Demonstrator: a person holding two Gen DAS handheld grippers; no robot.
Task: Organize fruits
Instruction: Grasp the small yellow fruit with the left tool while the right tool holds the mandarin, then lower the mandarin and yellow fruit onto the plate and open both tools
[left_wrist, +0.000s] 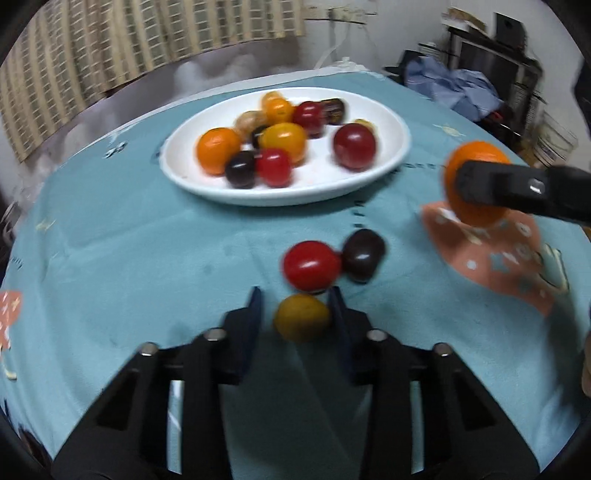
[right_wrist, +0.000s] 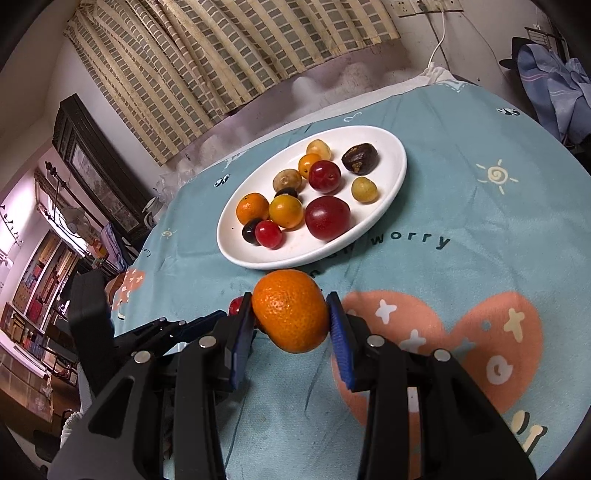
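Note:
A white oval plate (left_wrist: 388, 162) (right_wrist: 391, 173) holds several small fruits: oranges, red, yellow and dark ones. On the cloth in front of it lie a red tomato (left_wrist: 312, 265), a dark fruit (left_wrist: 363, 253) and a yellow fruit (left_wrist: 302, 317). My left gripper (left_wrist: 295, 306) is open, its jaws either side of the yellow fruit. My right gripper (right_wrist: 290, 314) is shut on an orange mandarin (right_wrist: 291, 309), held above the cloth near the plate's front rim; the mandarin also shows in the left wrist view (left_wrist: 476, 182).
The round table wears a teal cloth (left_wrist: 129, 258) (right_wrist: 461, 229) with pink heart prints. A patterned curtain (right_wrist: 240, 55) hangs behind it. Blue clothes (left_wrist: 450, 85) and dark furniture stand at the right, shelves (right_wrist: 44, 266) at the left.

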